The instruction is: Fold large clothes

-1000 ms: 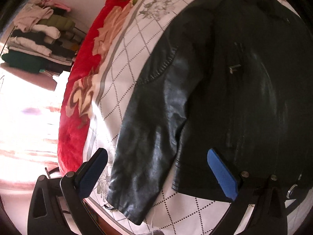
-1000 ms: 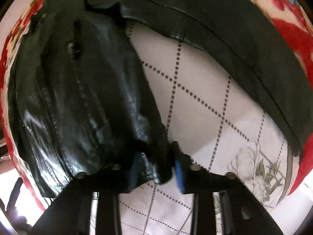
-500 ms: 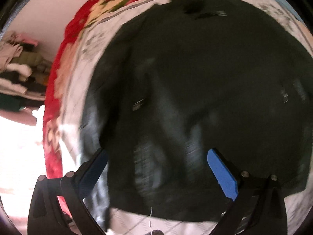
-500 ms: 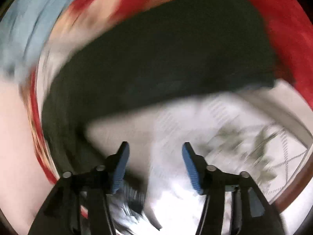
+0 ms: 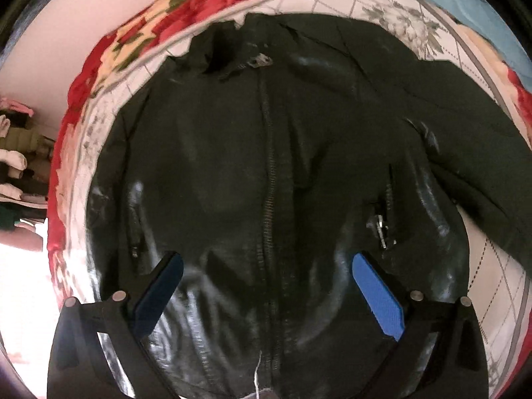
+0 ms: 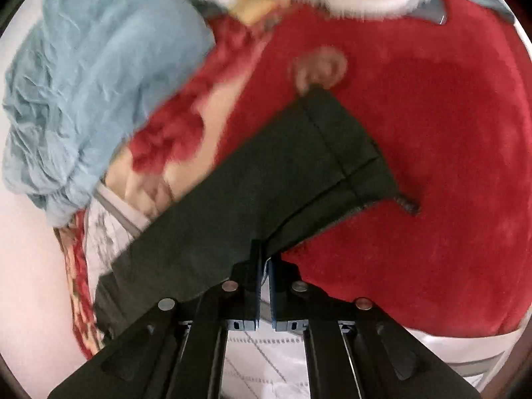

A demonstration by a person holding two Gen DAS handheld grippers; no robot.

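The black jacket (image 5: 266, 183) lies flat on the bed (image 5: 382, 3), zipper up. The right gripper (image 6: 265, 266) pinches what looks like its sleeve (image 6: 299, 166), which points away from the fingers. The left gripper (image 5: 266, 286) hangs wide open and empty above the jacket's middle.

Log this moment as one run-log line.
task: fold large clothes | left gripper: open, above black jacket front | right gripper: shut on sleeve edge | surface: quilted bedspread

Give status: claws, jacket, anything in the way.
Left claw open, over jacket front. Right claw shut on sleeve. Blue cloth bunched beyond sleeve, not touching.
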